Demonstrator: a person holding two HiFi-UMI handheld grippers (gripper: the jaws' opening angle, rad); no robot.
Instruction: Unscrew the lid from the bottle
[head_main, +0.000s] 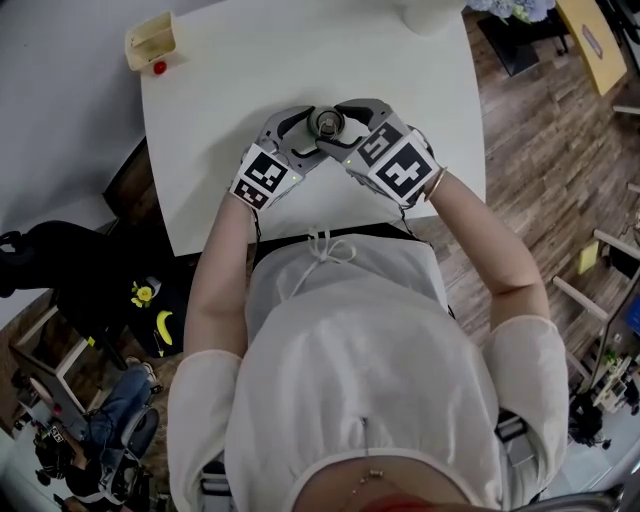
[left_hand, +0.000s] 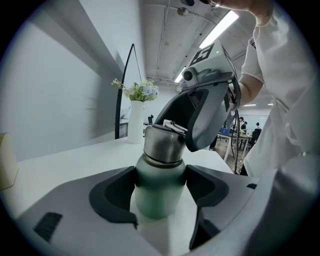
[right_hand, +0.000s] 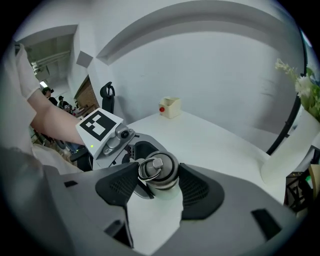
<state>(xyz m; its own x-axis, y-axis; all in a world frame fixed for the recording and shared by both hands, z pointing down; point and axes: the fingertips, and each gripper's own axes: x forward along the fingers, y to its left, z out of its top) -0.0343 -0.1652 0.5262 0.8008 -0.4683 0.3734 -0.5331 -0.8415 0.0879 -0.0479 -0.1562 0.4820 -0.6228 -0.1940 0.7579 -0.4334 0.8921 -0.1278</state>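
Note:
A green bottle (left_hand: 159, 192) with a steel lid (left_hand: 162, 145) stands upright on the white table (head_main: 240, 190). My left gripper (left_hand: 160, 186) is shut on the bottle's green body just below the lid, a pad pressing on each side. My right gripper (right_hand: 158, 181) comes in from the opposite side and is shut on the lid (right_hand: 157, 170), whose ring handle shows on top. In the head view both grippers meet around the lid (head_main: 325, 122), the left gripper (head_main: 314, 138) at its left and the right gripper (head_main: 342, 118) at its right. The bottle's base is hidden.
A small cream box (head_main: 152, 42) with a red knob sits at the table's far left corner. A white vase (left_hand: 136, 122) with flowers stands at the far right edge. The table's near edge runs just behind my wrists, with wooden floor to the right.

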